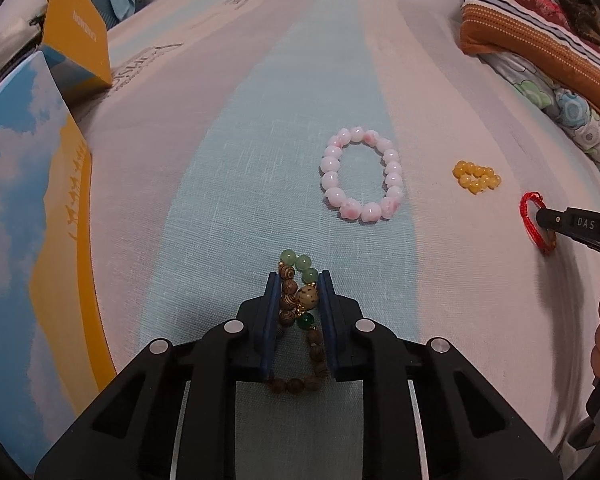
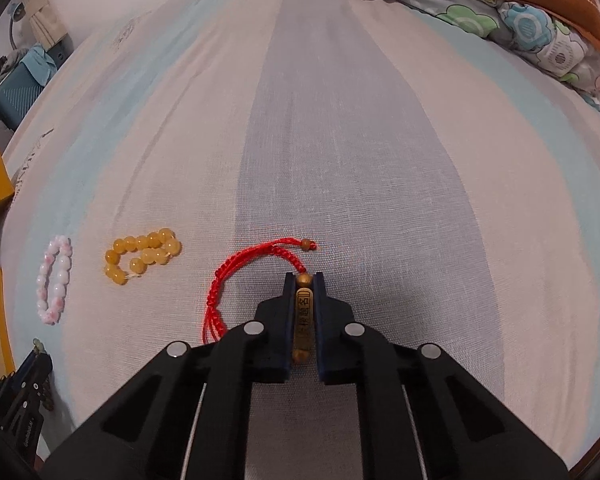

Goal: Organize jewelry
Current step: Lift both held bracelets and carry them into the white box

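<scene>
My left gripper (image 1: 299,280) is shut on a brown wooden bead bracelet (image 1: 290,300) with green beads, low over the striped bedsheet. My right gripper (image 2: 303,280) is shut on the brass tube charm of a red cord bracelet (image 2: 236,276); the cord loops out to its left on the sheet. A pink-white bead bracelet (image 1: 362,174) lies ahead of the left gripper and shows in the right wrist view (image 2: 55,280). A yellow bead bracelet (image 1: 476,178) lies bunched between the two grippers and shows in the right wrist view (image 2: 144,254). The right gripper (image 1: 548,220) shows at the left view's right edge.
A blue and yellow box (image 1: 32,216) with an open lid (image 1: 78,28) stands at the left edge of the bed. Striped and floral pillows (image 1: 540,40) lie at the far right. The bedsheet (image 2: 340,160) stretches far ahead.
</scene>
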### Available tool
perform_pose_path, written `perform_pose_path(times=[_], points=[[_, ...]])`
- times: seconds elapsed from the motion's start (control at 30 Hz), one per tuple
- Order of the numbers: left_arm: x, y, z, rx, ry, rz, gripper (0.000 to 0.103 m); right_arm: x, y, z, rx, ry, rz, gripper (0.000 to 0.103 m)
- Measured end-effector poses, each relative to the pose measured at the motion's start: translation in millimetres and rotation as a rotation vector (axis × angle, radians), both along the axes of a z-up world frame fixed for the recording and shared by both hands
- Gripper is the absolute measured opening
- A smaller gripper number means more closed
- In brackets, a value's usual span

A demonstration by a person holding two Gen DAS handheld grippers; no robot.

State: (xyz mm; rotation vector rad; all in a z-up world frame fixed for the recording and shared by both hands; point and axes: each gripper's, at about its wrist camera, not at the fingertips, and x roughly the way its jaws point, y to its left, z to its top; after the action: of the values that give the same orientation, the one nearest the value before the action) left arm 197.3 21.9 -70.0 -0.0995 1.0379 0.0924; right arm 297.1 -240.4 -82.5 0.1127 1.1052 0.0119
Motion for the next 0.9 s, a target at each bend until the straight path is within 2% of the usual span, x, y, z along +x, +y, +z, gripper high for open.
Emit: perform_pose_path(times=[0.53,0.7,0.9], points=[[-5,-2,8,-0.010,-0.017,-0.018,0.019,-8,-6,18,0.043,-0.049,0.003,0.008],[-8,-6,17,-0.027,-0.030,-0.034,0.019,-15,-3,30,0.055,-0.078,0.018,0.008],[-16,-9,42,-0.020,-0.055,-0.047,0.019,-31,0,51,0.081,-0.116,0.035,0.008]])
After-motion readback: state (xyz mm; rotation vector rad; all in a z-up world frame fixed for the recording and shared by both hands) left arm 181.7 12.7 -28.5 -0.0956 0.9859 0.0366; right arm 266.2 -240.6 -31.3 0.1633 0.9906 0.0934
